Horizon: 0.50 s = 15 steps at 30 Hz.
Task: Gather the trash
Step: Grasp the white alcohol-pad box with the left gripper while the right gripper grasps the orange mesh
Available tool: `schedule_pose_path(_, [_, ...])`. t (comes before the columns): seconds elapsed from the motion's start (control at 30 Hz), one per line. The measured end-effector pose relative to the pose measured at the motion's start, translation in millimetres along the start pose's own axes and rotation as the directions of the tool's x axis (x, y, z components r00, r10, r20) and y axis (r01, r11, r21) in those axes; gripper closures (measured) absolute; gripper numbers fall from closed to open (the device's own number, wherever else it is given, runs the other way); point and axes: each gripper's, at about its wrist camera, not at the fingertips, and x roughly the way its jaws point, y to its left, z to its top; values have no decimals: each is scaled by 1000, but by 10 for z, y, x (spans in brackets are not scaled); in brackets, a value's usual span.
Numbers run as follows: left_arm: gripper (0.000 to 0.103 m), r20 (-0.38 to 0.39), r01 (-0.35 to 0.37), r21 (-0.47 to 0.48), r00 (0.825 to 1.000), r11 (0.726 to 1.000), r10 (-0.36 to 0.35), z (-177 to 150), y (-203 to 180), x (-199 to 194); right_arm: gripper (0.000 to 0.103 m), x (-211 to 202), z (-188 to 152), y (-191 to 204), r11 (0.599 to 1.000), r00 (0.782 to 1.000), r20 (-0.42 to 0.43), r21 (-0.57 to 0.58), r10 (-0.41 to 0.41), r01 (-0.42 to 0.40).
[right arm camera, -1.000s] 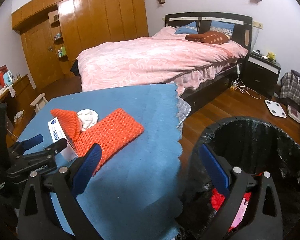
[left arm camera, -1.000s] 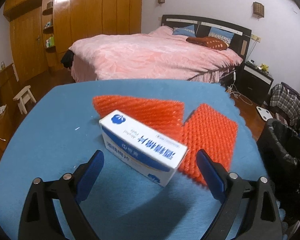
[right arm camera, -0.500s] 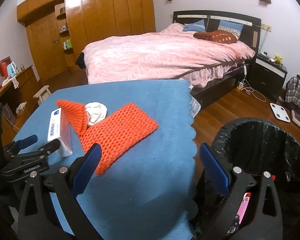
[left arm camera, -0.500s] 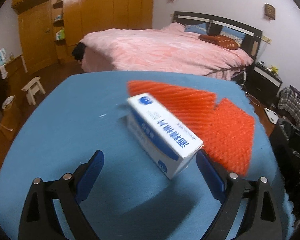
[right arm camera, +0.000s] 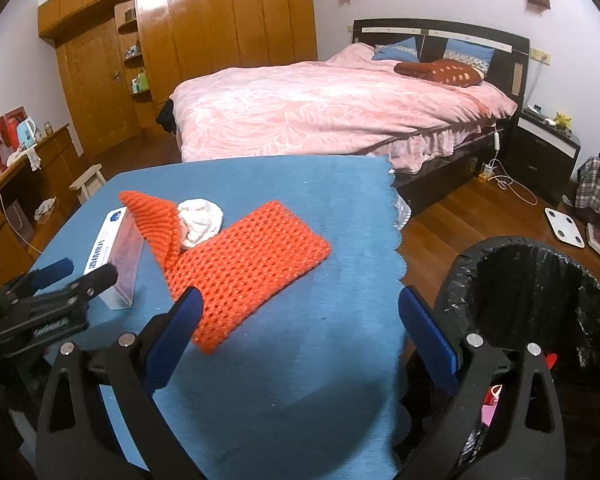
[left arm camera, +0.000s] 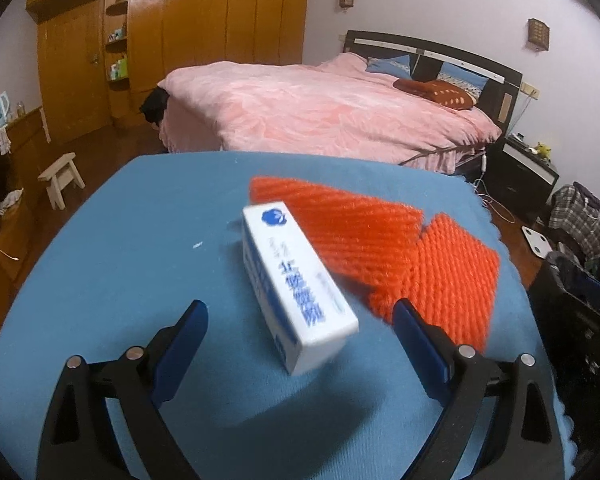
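A white and blue carton (left arm camera: 296,284) lies on the blue table (left arm camera: 132,240), its near end between the open fingers of my left gripper (left arm camera: 300,336). It also shows in the right wrist view (right arm camera: 114,254), with the left gripper (right arm camera: 76,276) at its near end. An orange foam net (left arm camera: 396,248) lies behind and right of the carton; in the right wrist view the net (right arm camera: 244,264) is folded over a crumpled white tissue (right arm camera: 200,222). My right gripper (right arm camera: 300,336) is open and empty over the table's front right part. A black-lined trash bin (right arm camera: 548,304) stands right of the table.
A bed with a pink cover (right arm camera: 332,108) stands beyond the table. A wooden wardrobe (right arm camera: 204,40) lines the back wall. A small stool (left arm camera: 62,178) stands on the floor at left. A nightstand (right arm camera: 544,144), a scale (right arm camera: 566,228) and a plaid bag (right arm camera: 598,188) are at right.
My left gripper has swung round the carton, which now points lengthwise between its fingers. My right gripper has moved left from above the bin to over the table.
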Motion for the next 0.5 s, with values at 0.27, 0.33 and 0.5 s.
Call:
schedule_pose_path(0.27, [55,-62,31,-9,998,999,-31,-18,69,196,7,54,4,-19,1000,1000,-7,6,9,-9])
schedule_pose_path(0.33, [62,-63,35,-3,997,999,-35,-53,101,171,7,90,7,22,1000,1000,-12,-5,16,-16])
schedule_pose_path(0.5, [70,-60,48,6,997,999,-47,-116,203,29,8,287,5,144,999,998,-48,-11,40,-40])
